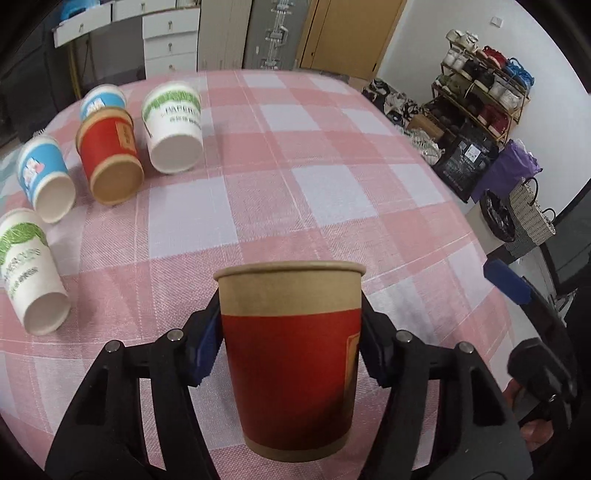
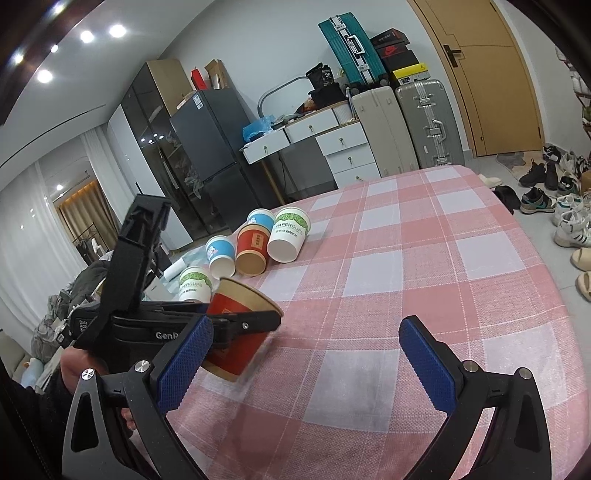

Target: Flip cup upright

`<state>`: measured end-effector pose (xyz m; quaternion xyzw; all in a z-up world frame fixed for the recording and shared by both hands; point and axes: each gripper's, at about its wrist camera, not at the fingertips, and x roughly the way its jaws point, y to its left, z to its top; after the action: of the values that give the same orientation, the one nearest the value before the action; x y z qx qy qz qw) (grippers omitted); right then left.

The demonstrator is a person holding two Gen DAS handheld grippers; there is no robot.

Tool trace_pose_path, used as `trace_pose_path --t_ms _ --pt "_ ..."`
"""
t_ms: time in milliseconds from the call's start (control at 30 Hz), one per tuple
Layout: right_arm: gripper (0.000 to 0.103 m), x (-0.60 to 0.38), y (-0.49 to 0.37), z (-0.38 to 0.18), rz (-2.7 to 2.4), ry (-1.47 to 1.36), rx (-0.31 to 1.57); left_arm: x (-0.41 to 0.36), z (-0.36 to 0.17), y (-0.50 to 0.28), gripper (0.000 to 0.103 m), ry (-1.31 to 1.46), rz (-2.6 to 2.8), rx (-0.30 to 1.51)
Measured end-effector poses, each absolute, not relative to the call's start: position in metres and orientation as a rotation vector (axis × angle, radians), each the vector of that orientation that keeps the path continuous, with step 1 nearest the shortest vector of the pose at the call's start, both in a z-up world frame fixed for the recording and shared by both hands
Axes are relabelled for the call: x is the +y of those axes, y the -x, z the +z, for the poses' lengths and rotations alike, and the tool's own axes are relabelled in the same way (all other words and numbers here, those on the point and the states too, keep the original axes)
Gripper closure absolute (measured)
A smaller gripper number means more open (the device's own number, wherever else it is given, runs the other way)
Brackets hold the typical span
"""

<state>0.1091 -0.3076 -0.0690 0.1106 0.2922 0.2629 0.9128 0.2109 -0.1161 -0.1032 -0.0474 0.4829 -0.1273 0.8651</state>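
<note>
Between the blue pads of my left gripper (image 1: pixel 291 347) sits the red-and-kraft paper cup (image 1: pixel 291 354), clamped at mid-body, mouth up, just above the pink checked tablecloth (image 1: pixel 332 184); I judge it ready to set down. My right gripper (image 2: pixel 306 358) hangs beside it, jaws wide and empty, leaving room. Farther off, five more paper cups (image 1: pixel 110 155) lie on their sides.

A table draped in a pink-and-white checked cloth (image 2: pixel 424 258) fills the near ground of a white-walled room lit by recessed ceiling spotlights (image 2: pixel 86 36). At the far side stand a white chest of drawers (image 2: pixel 347 155), a dark refrigerator (image 2: pixel 210 155), upright suitcases (image 2: pixel 428 125) and a wooden door (image 2: pixel 495 81). Shoes (image 2: pixel 565 206) line the pale floor at right, and a loaded shoe rack (image 1: pixel 484 92) stands against the wall.
</note>
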Motion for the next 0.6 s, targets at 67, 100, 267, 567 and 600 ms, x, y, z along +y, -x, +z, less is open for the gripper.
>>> trace_pose_path --t_ms 67,100,267,567,600 --pt "0.000 -0.308 -0.105 -0.066 0.535 -0.231 0.598 -0.116 -0.092 -0.204 0.042 0.089 -0.261 0.987" --pt "0.000 -0.309 -0.103 -0.063 0.534 -0.233 0.597 -0.115 -0.085 -0.200 0.042 0.090 -0.263 0.978" --pt "0.000 -0.307 -0.088 -0.048 0.535 -0.240 0.567 -0.103 -0.047 -0.170 0.042 0.094 -0.267 0.919" --pt "0.000 -0.291 -0.058 -0.018 0.569 -0.229 0.507 -0.080 0.037 -0.100 0.042 0.065 -0.252 0.767" --pt "0.000 -0.287 -0.054 -0.014 0.573 -0.221 0.503 -0.076 0.045 -0.091 0.042 0.063 -0.248 0.748"
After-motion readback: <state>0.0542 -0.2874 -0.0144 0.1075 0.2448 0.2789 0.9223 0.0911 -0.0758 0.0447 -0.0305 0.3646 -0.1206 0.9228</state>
